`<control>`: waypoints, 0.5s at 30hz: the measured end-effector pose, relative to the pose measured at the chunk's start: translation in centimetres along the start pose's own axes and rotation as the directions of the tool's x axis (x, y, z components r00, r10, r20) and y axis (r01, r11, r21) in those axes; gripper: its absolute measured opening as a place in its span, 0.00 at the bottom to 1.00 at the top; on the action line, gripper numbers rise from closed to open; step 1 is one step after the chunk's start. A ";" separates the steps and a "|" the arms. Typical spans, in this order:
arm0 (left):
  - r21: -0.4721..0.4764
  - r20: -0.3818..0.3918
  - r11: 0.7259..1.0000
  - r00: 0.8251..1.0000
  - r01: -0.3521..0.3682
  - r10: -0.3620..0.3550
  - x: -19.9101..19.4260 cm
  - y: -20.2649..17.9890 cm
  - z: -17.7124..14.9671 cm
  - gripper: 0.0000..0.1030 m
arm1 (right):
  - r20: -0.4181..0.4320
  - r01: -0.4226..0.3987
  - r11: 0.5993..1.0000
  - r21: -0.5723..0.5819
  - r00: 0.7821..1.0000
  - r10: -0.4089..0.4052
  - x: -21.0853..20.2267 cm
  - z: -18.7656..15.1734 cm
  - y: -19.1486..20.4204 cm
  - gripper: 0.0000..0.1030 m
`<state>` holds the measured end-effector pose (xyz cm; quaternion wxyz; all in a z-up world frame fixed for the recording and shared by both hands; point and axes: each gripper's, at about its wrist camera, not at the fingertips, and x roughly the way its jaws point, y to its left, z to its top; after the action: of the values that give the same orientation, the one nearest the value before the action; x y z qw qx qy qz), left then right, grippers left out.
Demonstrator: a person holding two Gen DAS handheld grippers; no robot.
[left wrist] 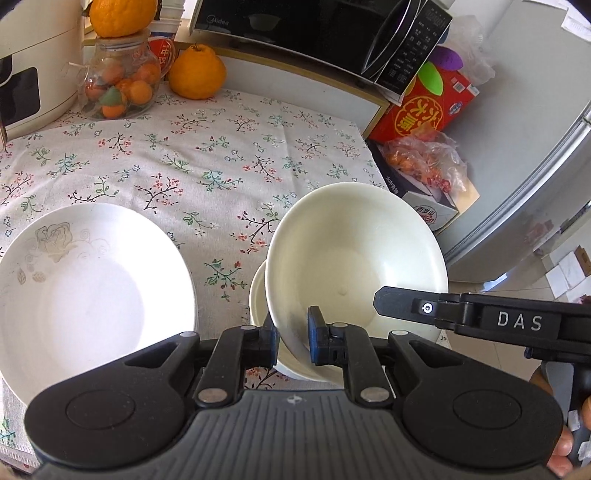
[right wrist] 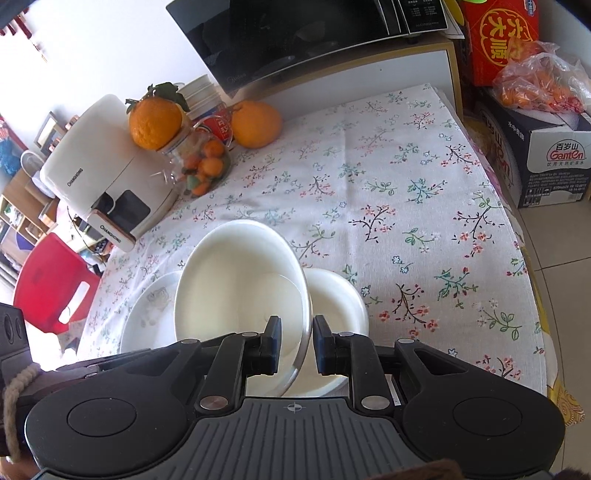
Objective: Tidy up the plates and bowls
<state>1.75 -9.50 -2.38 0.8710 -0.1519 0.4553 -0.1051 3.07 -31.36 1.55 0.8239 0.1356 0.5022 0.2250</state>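
A cream bowl (left wrist: 354,254) (right wrist: 236,291) hangs tilted over the floral tablecloth (left wrist: 207,155). My left gripper (left wrist: 293,338) is shut on its near rim, one pad outside and one inside. My right gripper (right wrist: 296,343) is shut on the rim of the same bowl, and its finger (left wrist: 399,304) reaches in from the right in the left wrist view. A second cream bowl (left wrist: 258,295) (right wrist: 340,306) rests on the cloth just beneath, partly hidden. A white plate with a faint rose print (left wrist: 85,291) (right wrist: 147,310) lies to the left.
At the back stand a white appliance (right wrist: 99,177), a glass jar of small oranges (left wrist: 118,85) topped by a big orange, another orange (left wrist: 197,72) and a black microwave (left wrist: 314,29). Boxes with a bag of fruit (left wrist: 424,158) sit beyond the table's right edge beside a fridge (left wrist: 535,129). A red stool (right wrist: 51,284) stands at the left.
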 end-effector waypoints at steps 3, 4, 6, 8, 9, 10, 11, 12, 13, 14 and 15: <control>0.011 0.003 1.000 1.000 -0.022 0.022 0.2 -0.3 -0.1 0.14 | -0.017 0.010 1.000 -0.005 1.000 -0.010 0.4 -0.2 -0.2 0.19; 0.016 0.002 1.000 1.000 -0.026 0.026 0.2 -0.3 -0.1 0.14 | -0.027 0.014 1.000 -0.004 1.000 -0.014 0.5 -0.3 -0.3 0.19; 0.011 -0.013 0.999 0.999 -0.030 0.031 0.6 -0.3 -0.3 0.14 | -0.033 0.021 1.000 -0.005 0.999 -0.021 0.7 -0.4 -0.4 0.19; -0.006 -0.035 0.999 0.999 -0.039 0.039 1.1 0.1 -0.4 0.14 | -0.044 0.042 0.999 0.000 0.998 -0.042 1.0 -0.4 -0.7 0.19; -0.012 -0.039 0.999 0.998 -0.040 0.040 1.3 0.3 -0.5 0.15 | -0.050 0.055 0.998 0.005 0.997 -0.055 1.2 -0.3 -0.9 0.19; -0.014 -0.041 0.999 0.998 -0.044 0.044 1.4 0.4 -0.4 0.14 | -0.051 0.061 0.998 0.006 0.997 -0.061 1.3 -0.3 -0.9 0.19; -0.017 -0.045 0.999 0.998 -0.050 0.049 1.5 0.6 -0.4 0.13 | -0.050 0.062 0.998 0.003 0.997 -0.062 1.3 -0.3 -0.9 0.19; -0.016 -0.049 0.999 0.998 -0.051 0.050 1.6 0.7 -0.4 0.13 | -0.051 0.063 0.998 0.000 0.997 -0.063 1.4 -0.3 -0.8 0.20; -0.017 -0.052 0.999 0.998 -0.047 0.046 1.7 0.8 -0.4 0.14 | -0.050 0.068 0.998 -0.006 0.996 -0.068 1.4 -0.3 -0.8 0.20; -0.019 -0.054 0.999 0.998 -0.045 0.044 1.7 0.9 -0.4 0.15 | -0.047 0.069 0.998 -0.011 0.996 -0.069 1.4 -0.3 -0.7 0.20; -0.020 -0.056 0.999 0.997 -0.045 0.044 1.7 1.0 -0.4 0.15 | -0.044 0.067 0.998 -0.013 0.997 -0.067 1.3 -0.2 -0.7 0.22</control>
<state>2.40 -9.22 -4.25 0.8585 -0.1481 0.4836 -0.0850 3.54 -31.27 0.12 0.8203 0.1090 0.5235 0.2031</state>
